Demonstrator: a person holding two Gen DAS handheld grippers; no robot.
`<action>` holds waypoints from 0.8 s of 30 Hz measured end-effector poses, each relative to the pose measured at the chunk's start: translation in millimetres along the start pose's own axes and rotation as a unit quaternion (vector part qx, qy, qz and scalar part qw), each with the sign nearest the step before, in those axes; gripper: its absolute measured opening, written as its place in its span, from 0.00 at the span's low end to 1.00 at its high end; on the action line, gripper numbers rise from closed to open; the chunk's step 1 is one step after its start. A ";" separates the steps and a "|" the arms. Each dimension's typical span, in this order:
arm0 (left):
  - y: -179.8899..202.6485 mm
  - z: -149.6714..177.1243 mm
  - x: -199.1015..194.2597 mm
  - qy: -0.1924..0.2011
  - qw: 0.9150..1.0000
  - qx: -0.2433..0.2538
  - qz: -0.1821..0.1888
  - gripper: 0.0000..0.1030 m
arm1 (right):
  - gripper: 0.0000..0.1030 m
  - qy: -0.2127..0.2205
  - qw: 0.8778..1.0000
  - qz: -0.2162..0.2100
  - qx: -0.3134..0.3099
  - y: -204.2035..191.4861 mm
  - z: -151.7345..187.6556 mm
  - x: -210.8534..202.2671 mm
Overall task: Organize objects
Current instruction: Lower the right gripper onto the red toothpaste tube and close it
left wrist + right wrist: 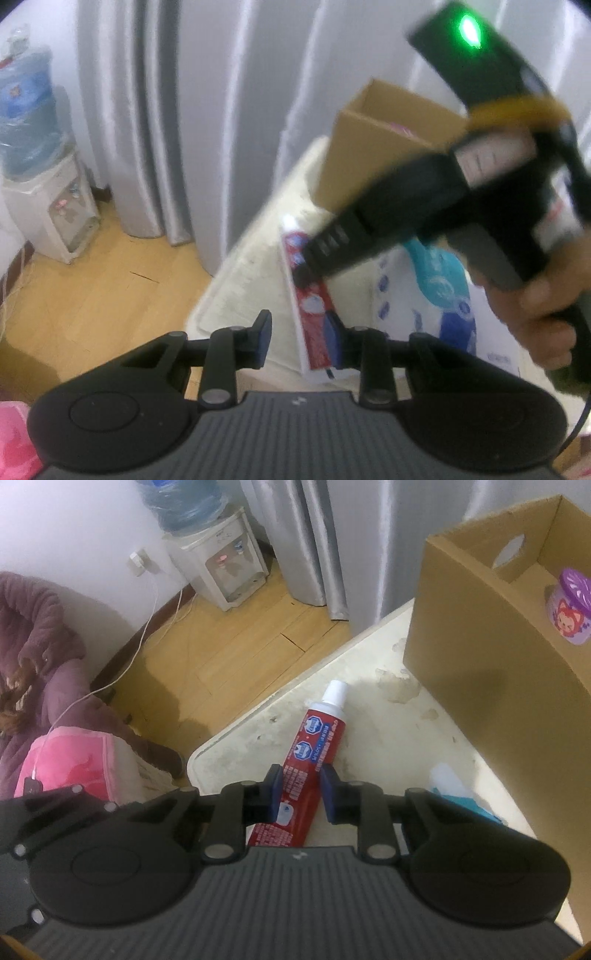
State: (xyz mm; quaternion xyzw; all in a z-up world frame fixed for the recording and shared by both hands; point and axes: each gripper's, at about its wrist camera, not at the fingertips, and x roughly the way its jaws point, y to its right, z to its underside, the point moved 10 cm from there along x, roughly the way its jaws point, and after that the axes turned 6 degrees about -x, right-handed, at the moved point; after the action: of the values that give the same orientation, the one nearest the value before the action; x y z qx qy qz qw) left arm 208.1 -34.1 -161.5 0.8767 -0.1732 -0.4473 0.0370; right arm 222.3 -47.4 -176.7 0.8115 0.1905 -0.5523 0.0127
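A red toothpaste tube with a white cap lies on the stained white table, cap pointing away. My right gripper is shut on the tube's middle, both blue pads pressing its sides. In the left wrist view the right gripper comes in from the right, held by a hand. My left gripper hovers at the tail of the tube with its jaws drawn in. Its right finger overlaps the tail, and a strip of table shows between the left pad and the tube.
An open cardboard box stands at the table's far right with a purple jar inside. A blue-and-white packet lies right of the tube. Off the table's left edge are a wooden floor, a water dispenser, grey curtains and a pink cushion.
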 end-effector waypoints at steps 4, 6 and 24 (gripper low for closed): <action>8.7 9.3 10.5 -0.017 1.000 -0.003 0.017 0.30 | 0.21 0.001 1.000 -0.008 0.007 1.4 -0.9 1.4; 10.5 12.9 11.2 -0.019 1.000 -0.004 0.022 0.30 | 0.21 0.001 1.000 -0.010 0.010 1.5 -0.4 2.5; 0.1 17.1 11.0 -0.027 0.998 -0.043 0.038 0.29 | 0.14 -0.009 0.996 -0.062 0.059 -5.8 15.6 1.3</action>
State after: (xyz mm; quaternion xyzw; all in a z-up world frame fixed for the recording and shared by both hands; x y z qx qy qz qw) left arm 200.5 -36.4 -180.2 0.8544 -0.1876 -0.4766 0.0872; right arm 206.9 -45.3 -182.9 0.7922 0.2073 -0.5700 -0.0674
